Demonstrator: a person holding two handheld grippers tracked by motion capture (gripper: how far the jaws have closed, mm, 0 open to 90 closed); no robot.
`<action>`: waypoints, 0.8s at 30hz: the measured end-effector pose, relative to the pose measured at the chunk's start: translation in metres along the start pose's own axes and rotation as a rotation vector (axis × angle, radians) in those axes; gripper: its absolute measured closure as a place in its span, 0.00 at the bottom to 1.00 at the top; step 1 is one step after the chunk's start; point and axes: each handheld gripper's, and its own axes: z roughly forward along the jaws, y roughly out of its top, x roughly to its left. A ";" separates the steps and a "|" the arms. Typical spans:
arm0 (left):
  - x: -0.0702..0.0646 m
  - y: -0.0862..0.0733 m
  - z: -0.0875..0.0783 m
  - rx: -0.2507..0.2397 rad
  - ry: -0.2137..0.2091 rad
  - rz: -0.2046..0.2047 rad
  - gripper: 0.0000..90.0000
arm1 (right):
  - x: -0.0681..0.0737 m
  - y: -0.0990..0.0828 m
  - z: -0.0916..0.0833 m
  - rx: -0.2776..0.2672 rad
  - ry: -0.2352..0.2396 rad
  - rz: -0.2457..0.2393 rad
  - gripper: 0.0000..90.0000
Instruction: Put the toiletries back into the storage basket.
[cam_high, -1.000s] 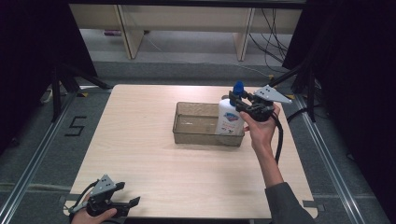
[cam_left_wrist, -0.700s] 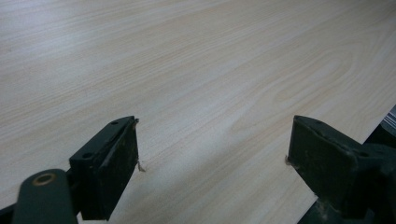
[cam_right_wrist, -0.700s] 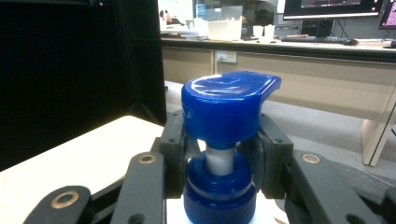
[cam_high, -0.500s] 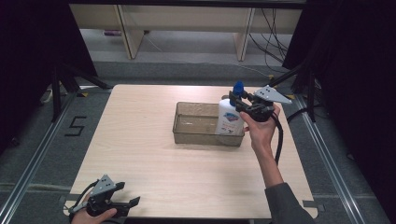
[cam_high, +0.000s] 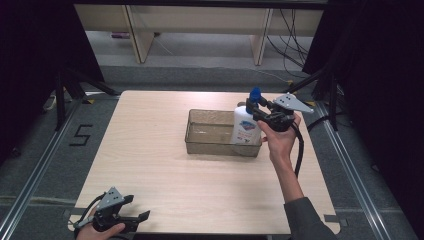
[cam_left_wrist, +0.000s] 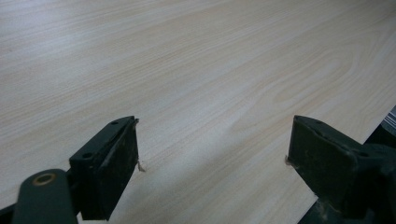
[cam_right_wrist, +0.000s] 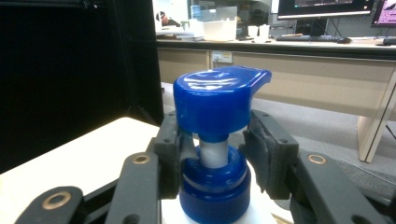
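Nothing much has shifted from the earlier high pictures: both hands sit where they were and the white pump bottle with a blue pump head (cam_high: 246, 125) stands in the same end of the clear, smoky plastic tray (cam_high: 210, 142). Only the right claw (cam_high: 256, 107) has changed, its jaws having just been easing apart around the pump neck.

From the high view, the bottle stands upright in the tray's right end, well up the pale wooden surface (cam_high: 150, 150). The right claw reaches in level from the right, at the height of the blue pump. The left claw (cam_high: 140, 216) rests near the surface's front left corner, well apart from the tray.

Along the left claw (cam_left_wrist: 212, 158), its jaws stand wide and released, with bare wood grain between them.

Along the right claw (cam_right_wrist: 219, 156), the blue pump head (cam_right_wrist: 217, 100) rises between the jaws and the white stem sits in the gap. The left pad seems to touch the collar; the right pad stands just clear. I'd call that a loosened hold, no longer a clench.

My reading: the bottle has been set into the tray and the release is in hand. Next, the jaws need to spread wider than the pump head, then back off level so the spout isn't caught and the bottle tipped.
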 end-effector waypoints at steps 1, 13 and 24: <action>0.000 0.000 0.000 0.000 0.000 -0.001 0.17 | 0.000 0.000 0.000 0.001 -0.001 -0.002 0.63; -0.001 -0.001 0.002 -0.025 -0.010 -0.024 0.17 | -0.002 -0.002 -0.007 -0.023 -0.015 0.041 0.50; -0.002 -0.001 0.002 -0.027 -0.011 -0.027 0.17 | 0.001 0.000 -0.015 -0.018 -0.017 0.056 0.44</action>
